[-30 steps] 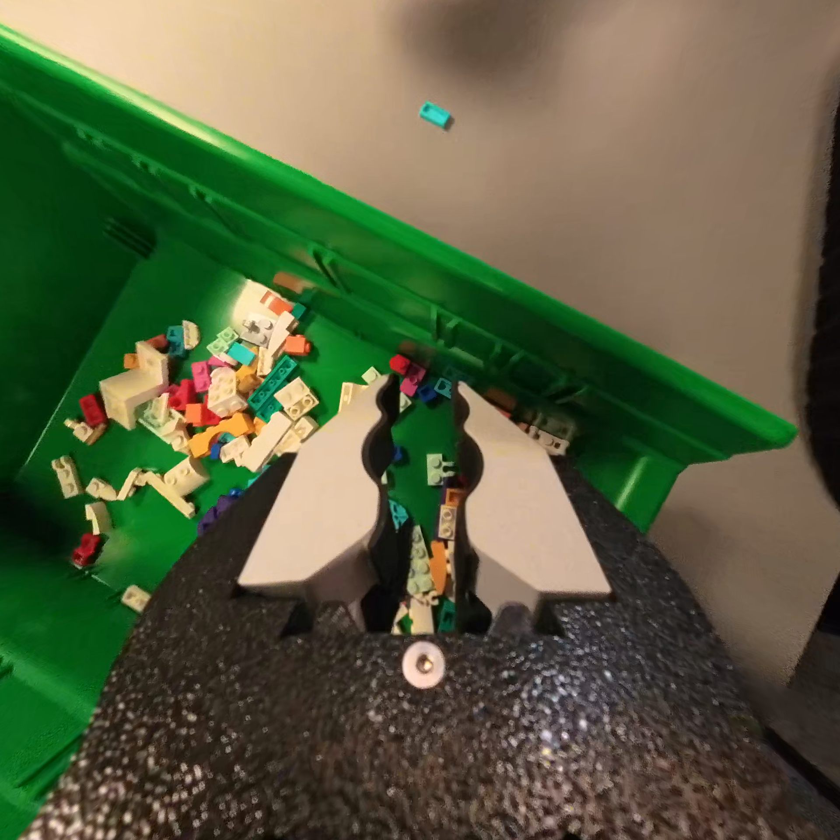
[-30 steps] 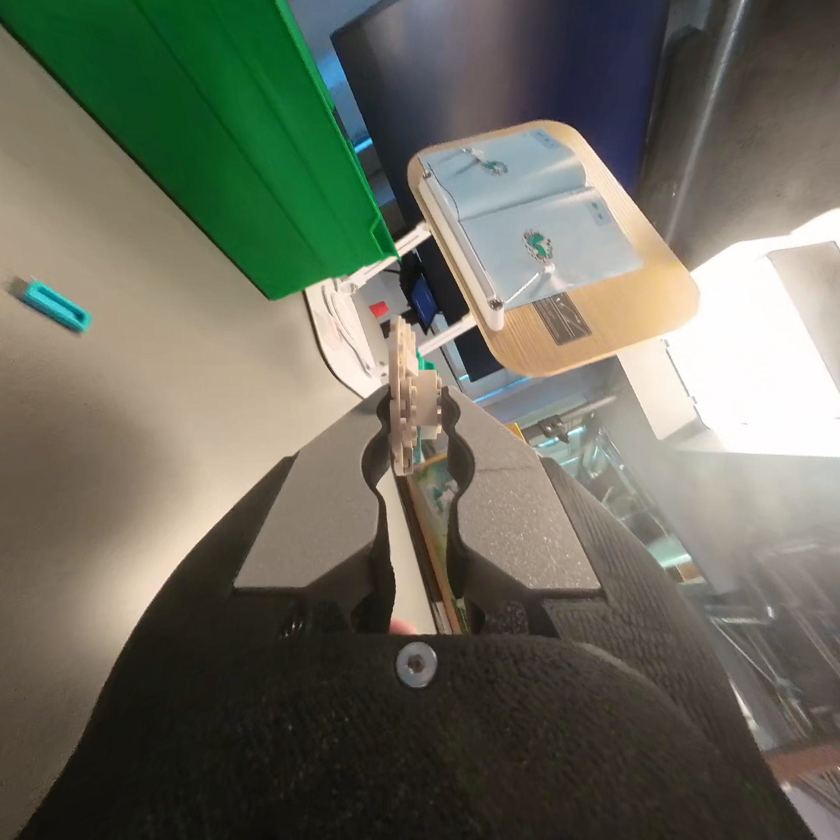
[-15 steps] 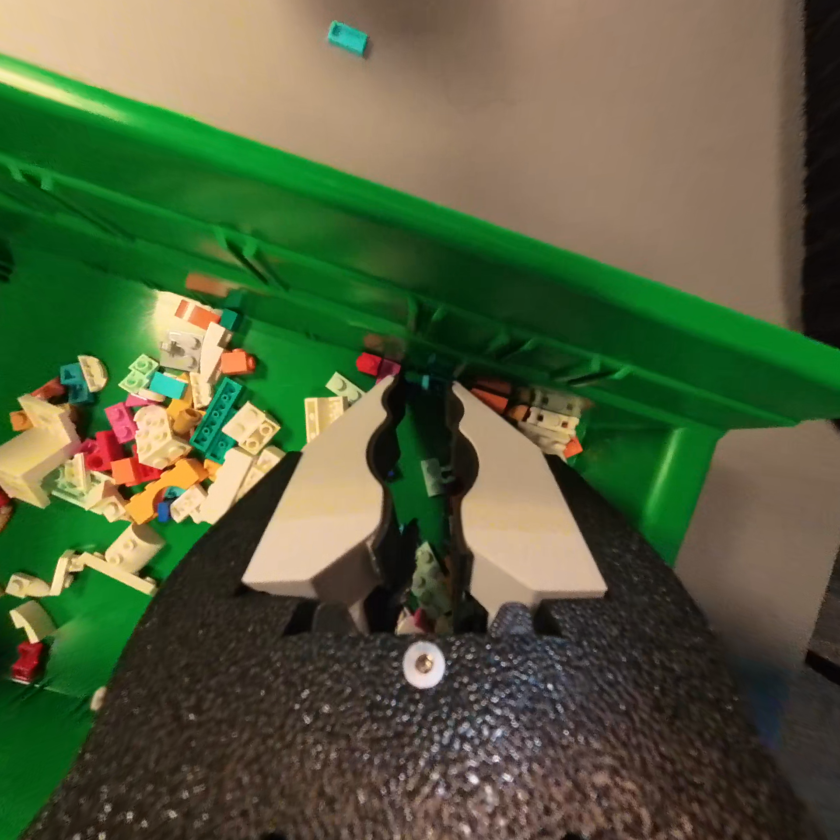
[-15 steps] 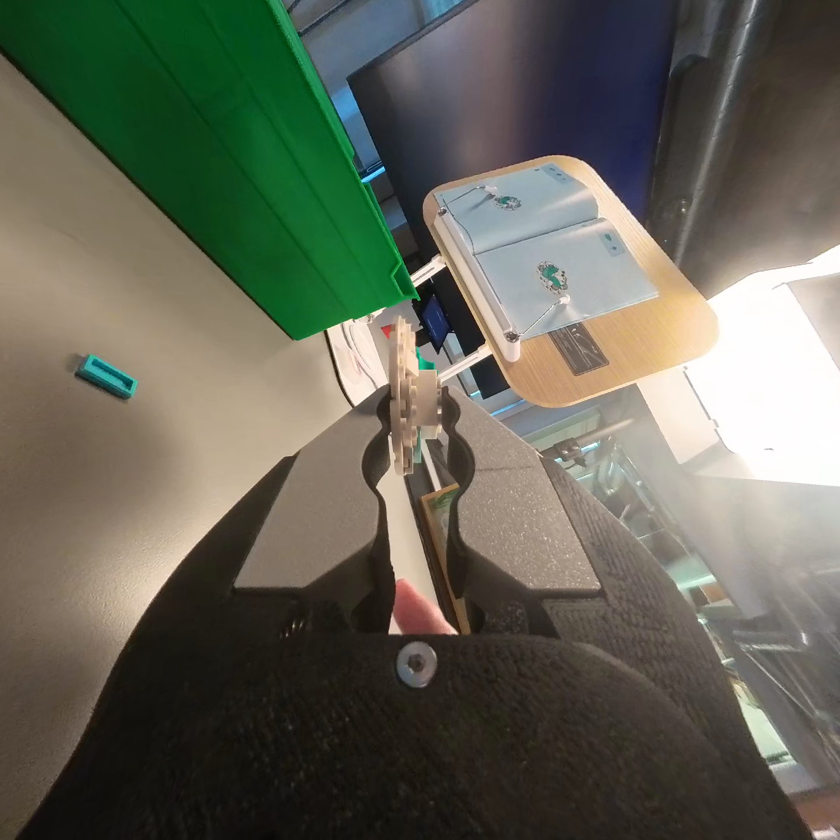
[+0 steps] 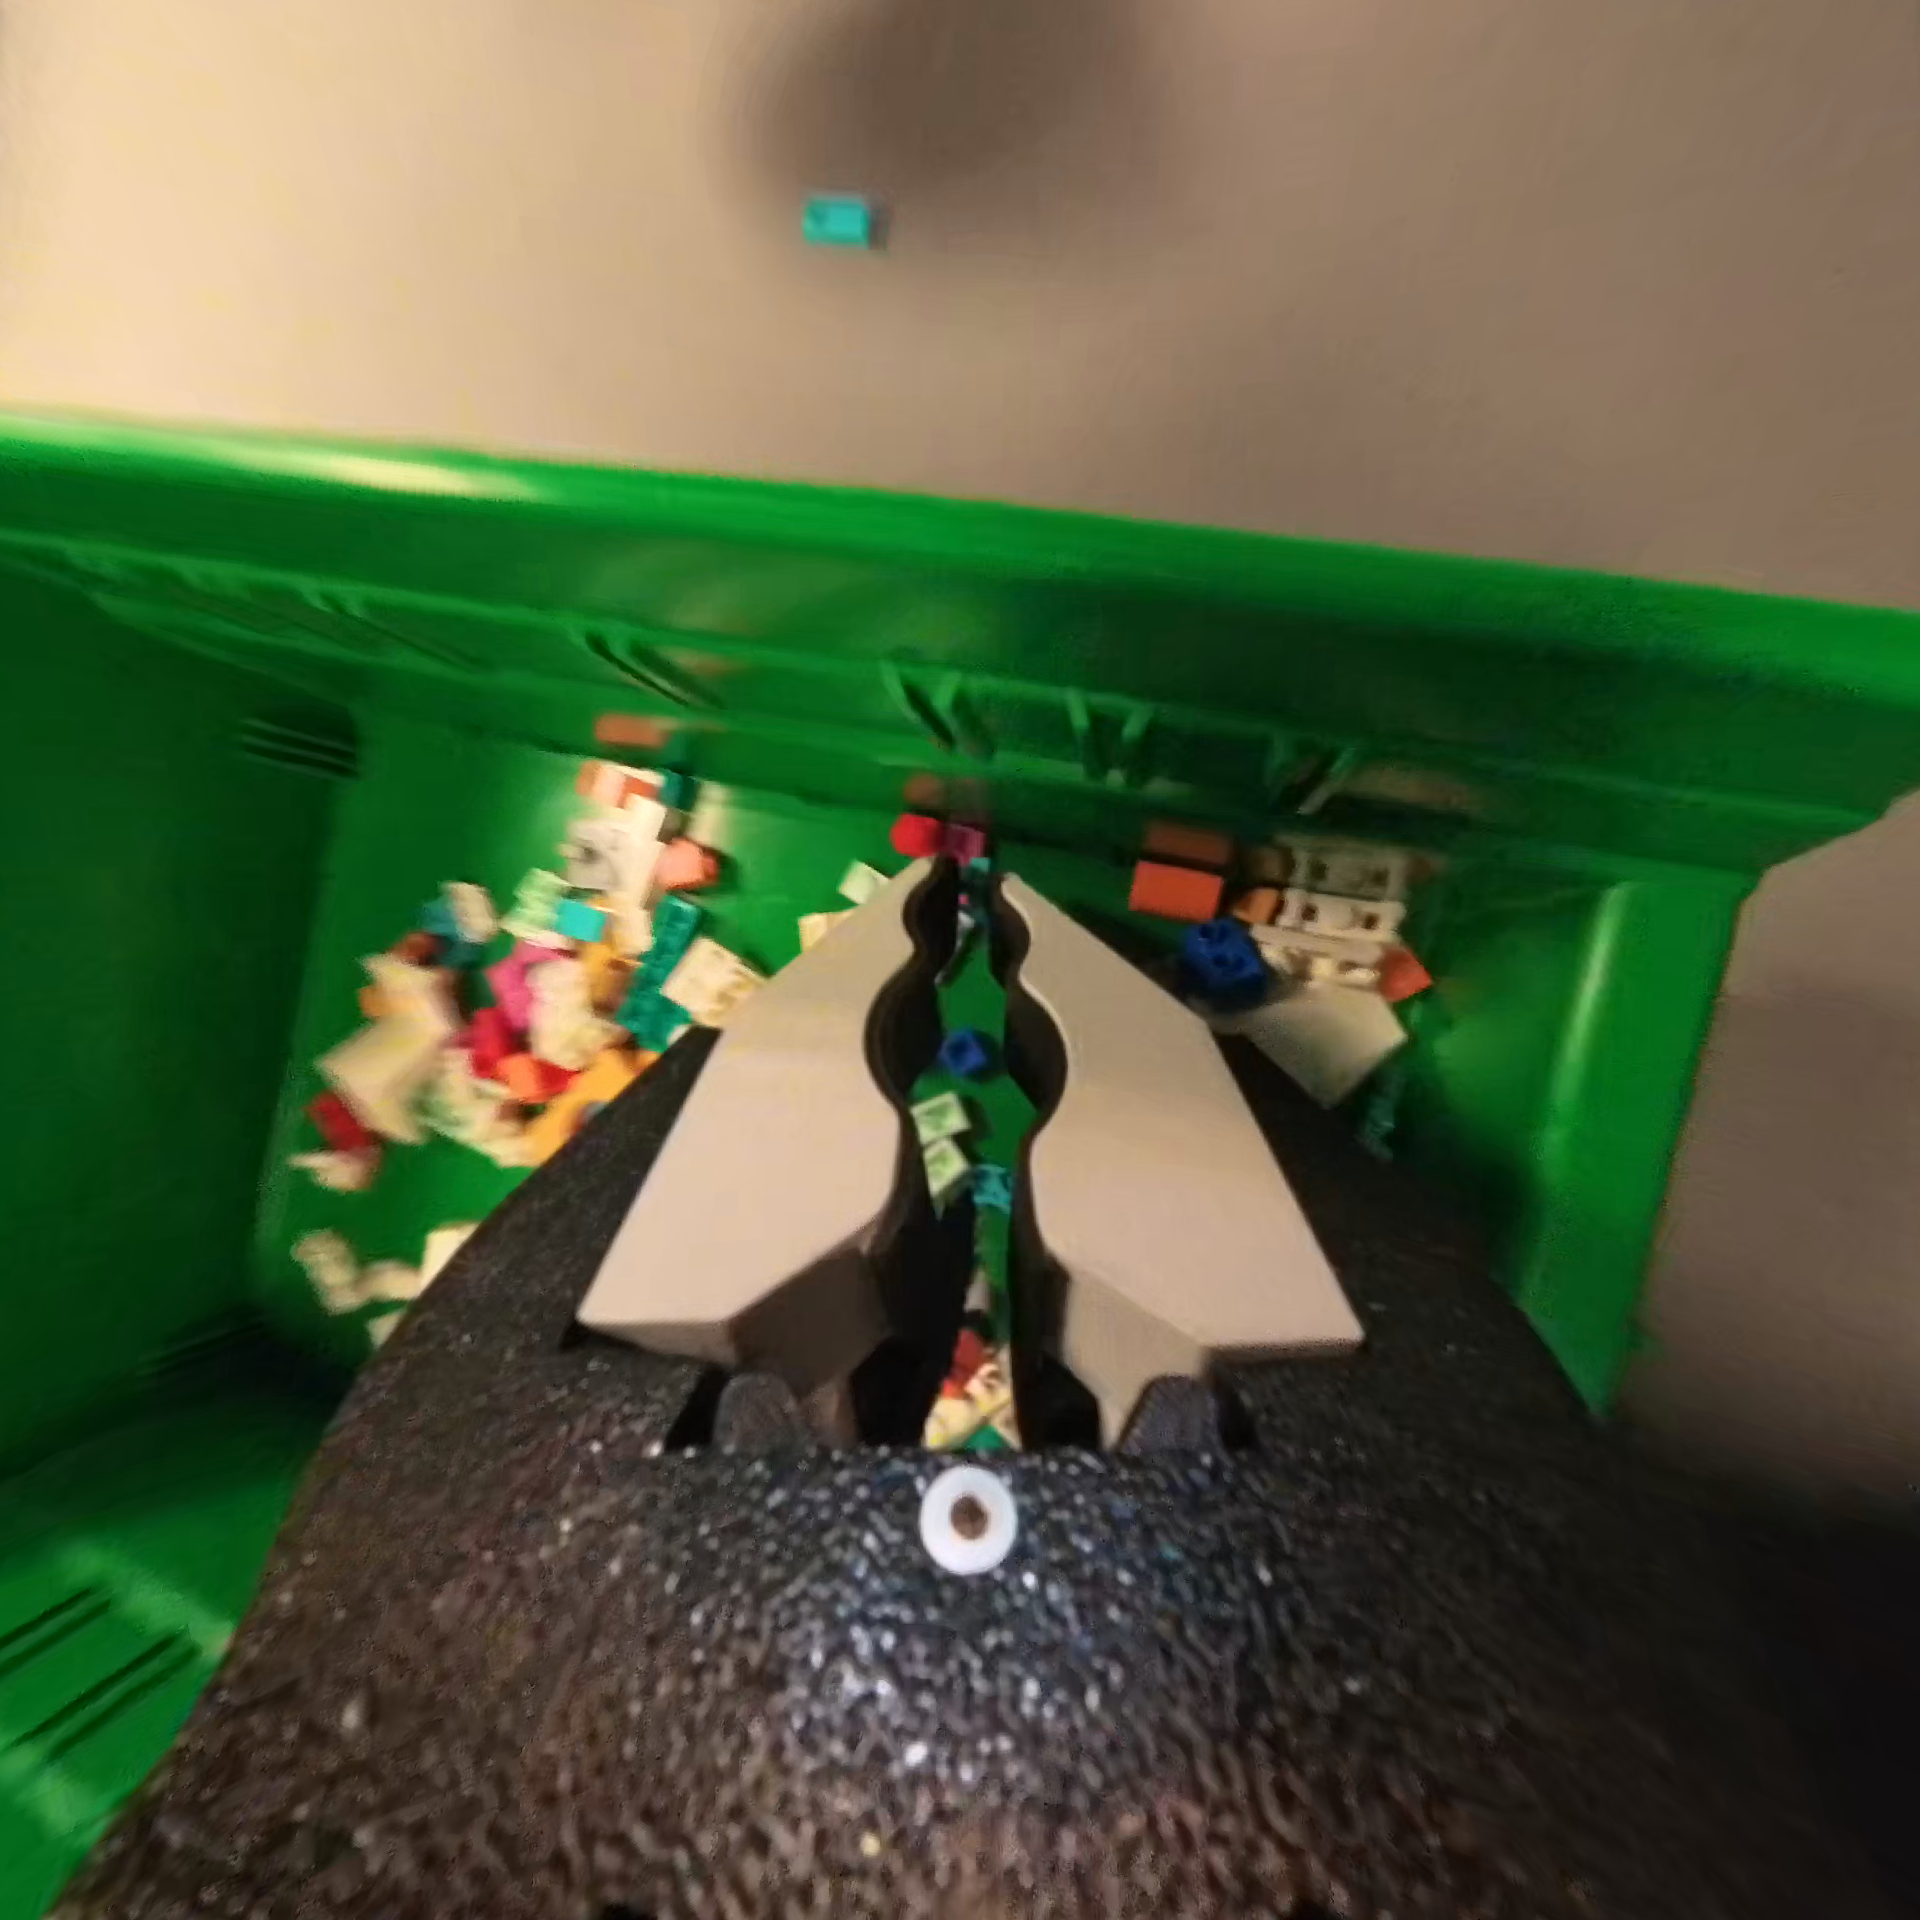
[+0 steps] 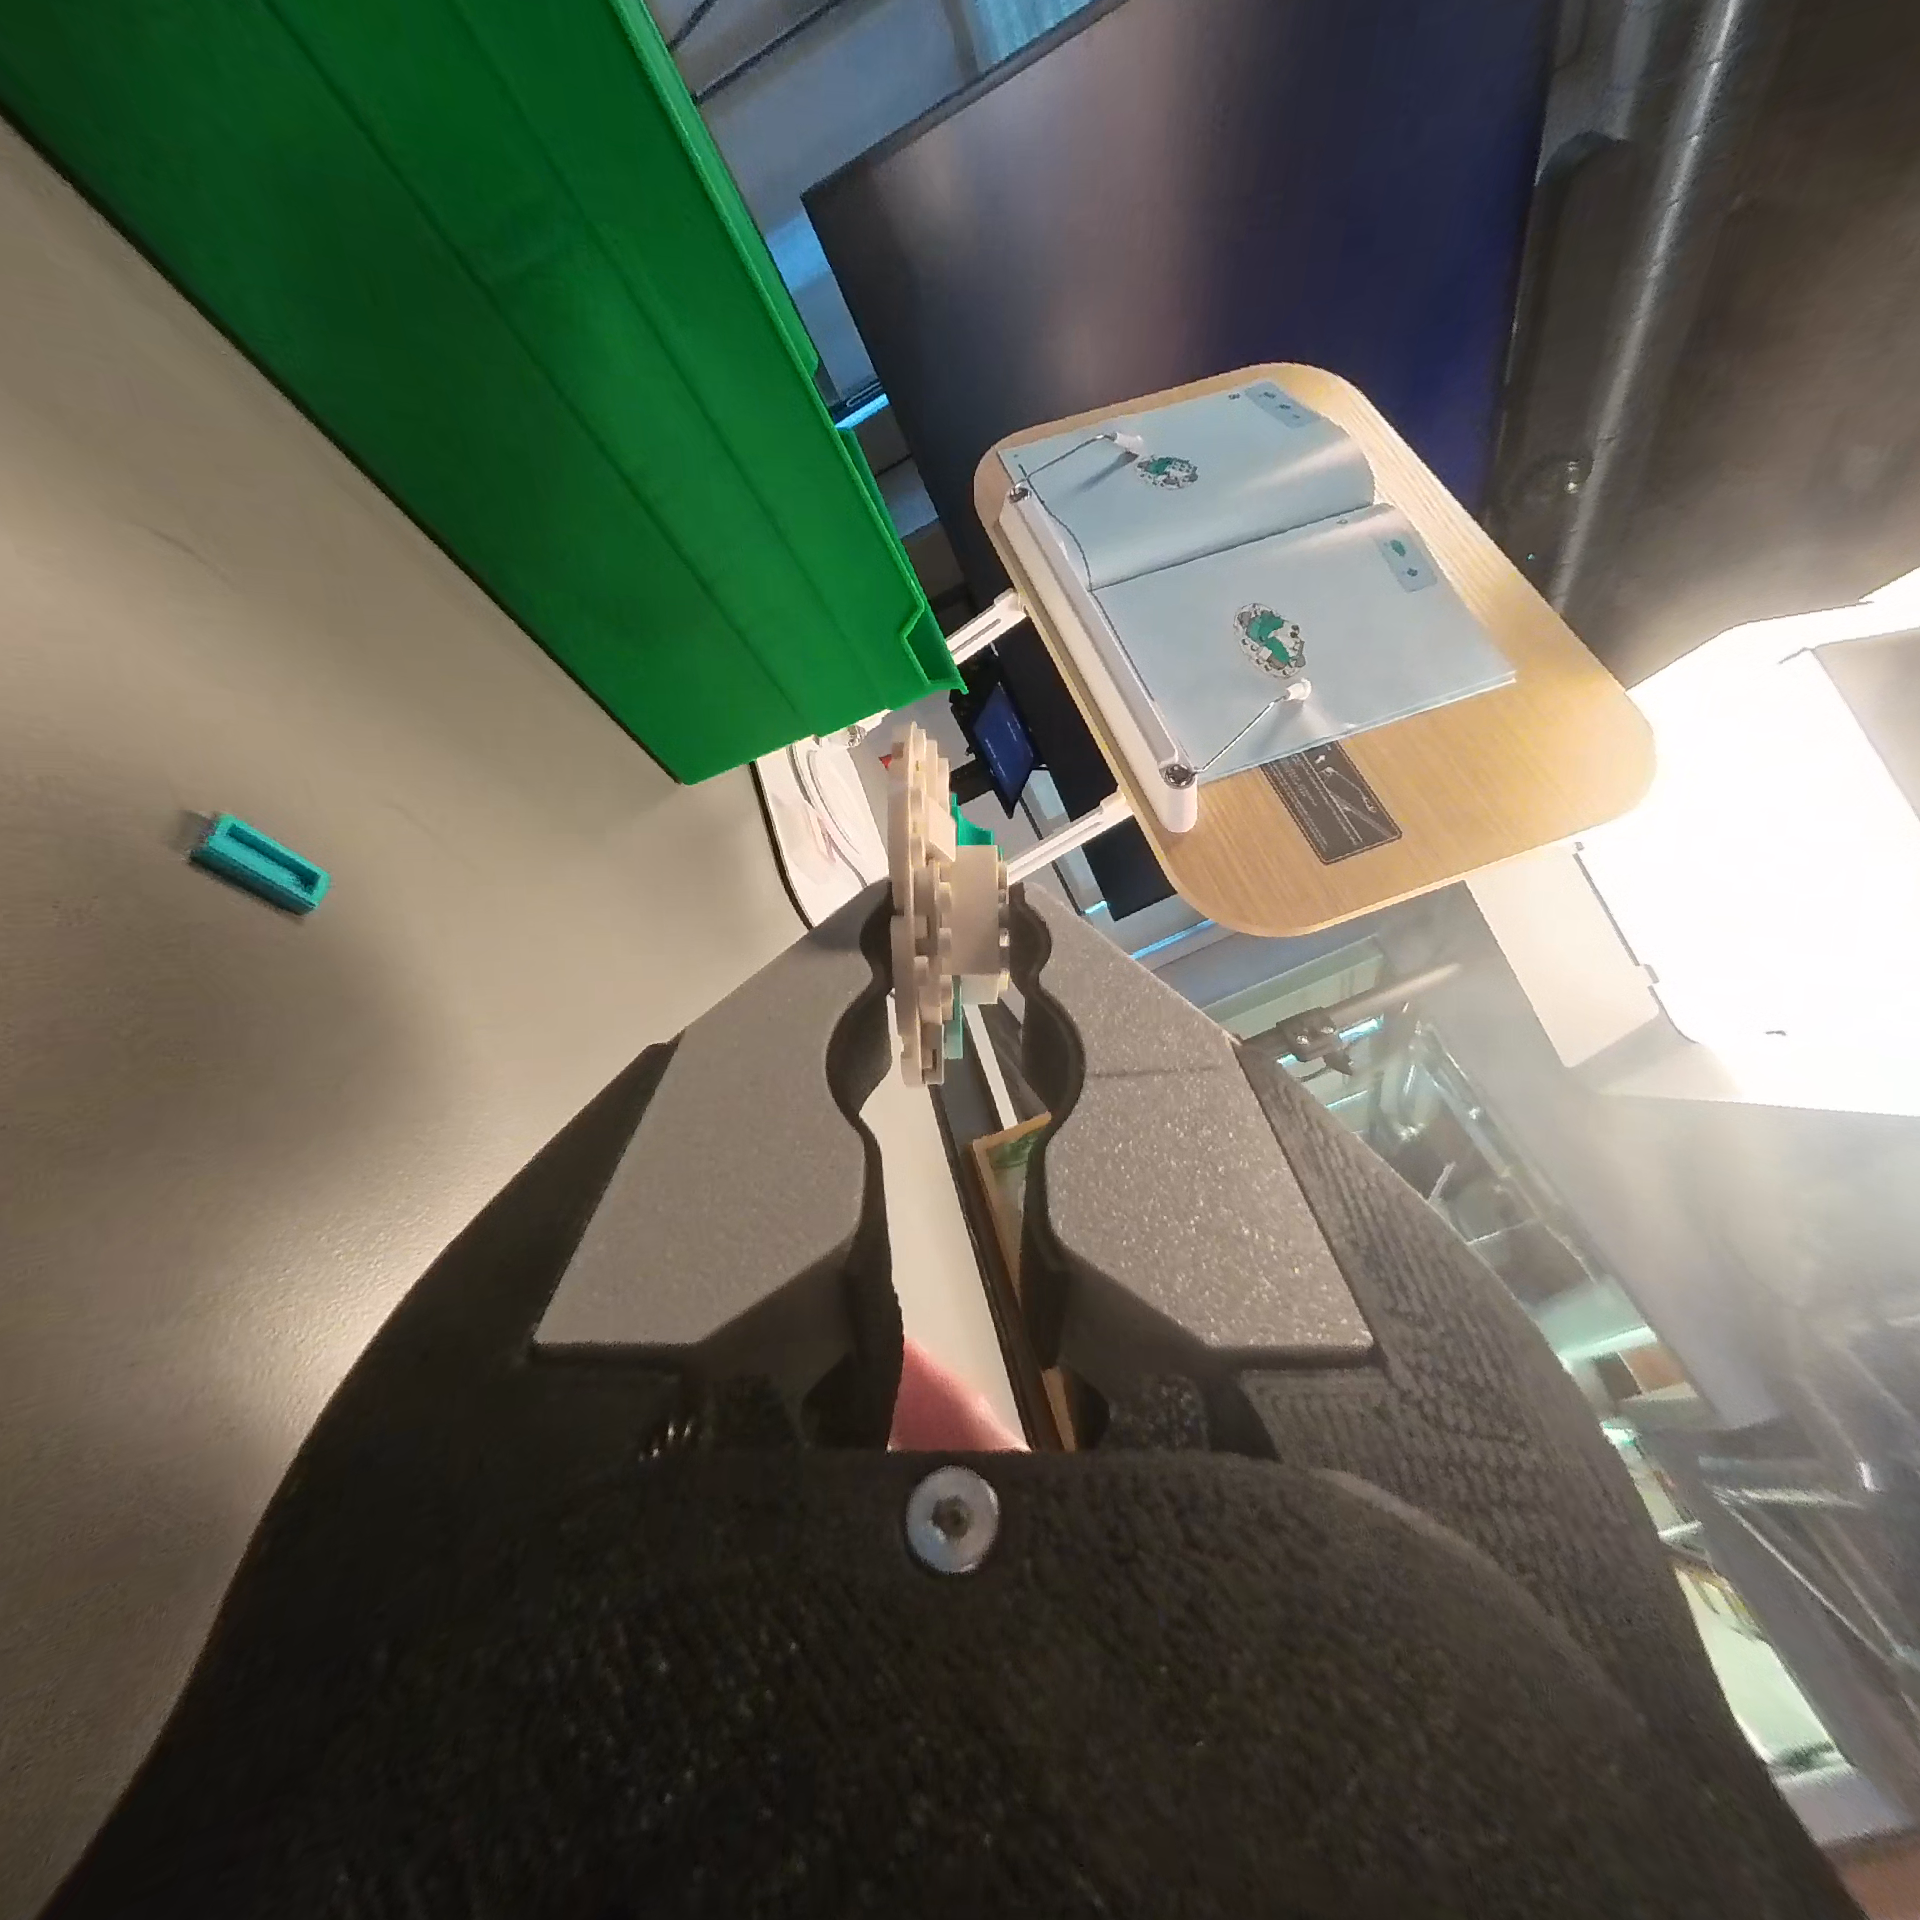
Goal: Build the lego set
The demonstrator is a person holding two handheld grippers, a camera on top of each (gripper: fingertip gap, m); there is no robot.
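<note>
My left gripper (image 5: pixel 971 883) is inside the green bin (image 5: pixel 935 582), above the loose bricks (image 5: pixel 540 1018). Its jaws are nearly together and I see nothing held between them. This view is blurred. My right gripper (image 6: pixel 951 935) is shut on a round white plate assembly (image 6: pixel 920 831) with teal pieces on its far side, held on edge above the table. A small teal brick (image 5: pixel 840 220) lies alone on the beige table beyond the bin. It also shows in the right wrist view (image 6: pixel 260 862), left of the assembly.
The bin's outer wall (image 6: pixel 468 364) stands at the upper left of the right wrist view. An open instruction booklet (image 6: pixel 1247 582) rests on a wooden stand (image 6: pixel 1455 810) in front of a dark monitor (image 6: pixel 1195 208). A blue brick (image 5: pixel 1221 961) and a large grey piece (image 5: pixel 1320 1039) lie in the bin's right corner. Left tips to right tips: about 20 centimeters. My right gripper is the nearer one to the small teal brick (image 5: pixel 840 220): about 10 centimeters, against 15 centimeters. It turns up in the right wrist view (image 6: pixel 249 864) as well.
My left gripper's jaws have closed from a wider gap and it has swung right along the bin's wall. My right gripper has kept hold of the assembly and shifted slightly.
</note>
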